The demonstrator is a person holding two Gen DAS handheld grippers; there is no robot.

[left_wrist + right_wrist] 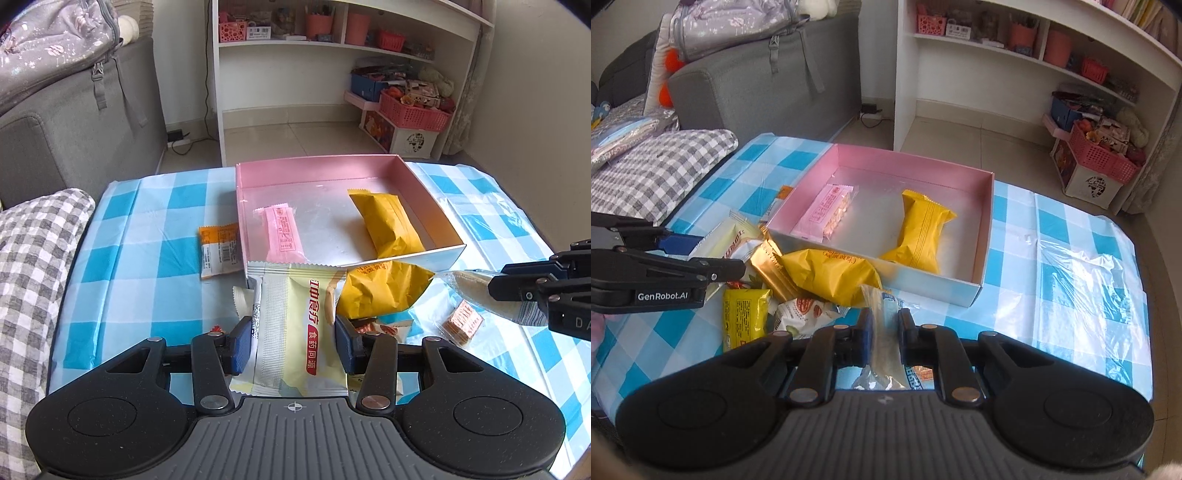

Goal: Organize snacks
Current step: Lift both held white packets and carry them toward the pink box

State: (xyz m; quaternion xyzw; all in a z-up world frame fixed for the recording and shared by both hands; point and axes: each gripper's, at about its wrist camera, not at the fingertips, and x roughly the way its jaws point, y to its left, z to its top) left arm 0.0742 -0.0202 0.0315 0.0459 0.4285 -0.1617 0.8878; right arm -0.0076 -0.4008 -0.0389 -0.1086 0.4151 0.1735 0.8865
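1. The left gripper [293, 341] points level over the checked tablecloth [155, 206] toward the pink box [448, 221], its blue pads closed against both sides of a pale yellow snack packet [295, 332] with red lettering, which it holds above the loose pile.
2. The right gripper [884, 332] sits to the right of the pile, fingers narrowed onto a clear-wrapped snack [882, 332] that stands upright between them.
3. The pink box, open-topped with a silvery floor, lies on the tablecloth just beyond the pile; inside rest a pink wrapped bar [827, 214] on the left and a yellow pouch [919, 236] on the right, well apart.
4. Outside the box, a second yellow pouch [831, 277] touches its near wall, beside a gold packet [772, 273], a small yellow packet [744, 317] and a white nut packet [801, 314].
5. An orange-and-white sachet [219, 249] lies against the box's left wall.
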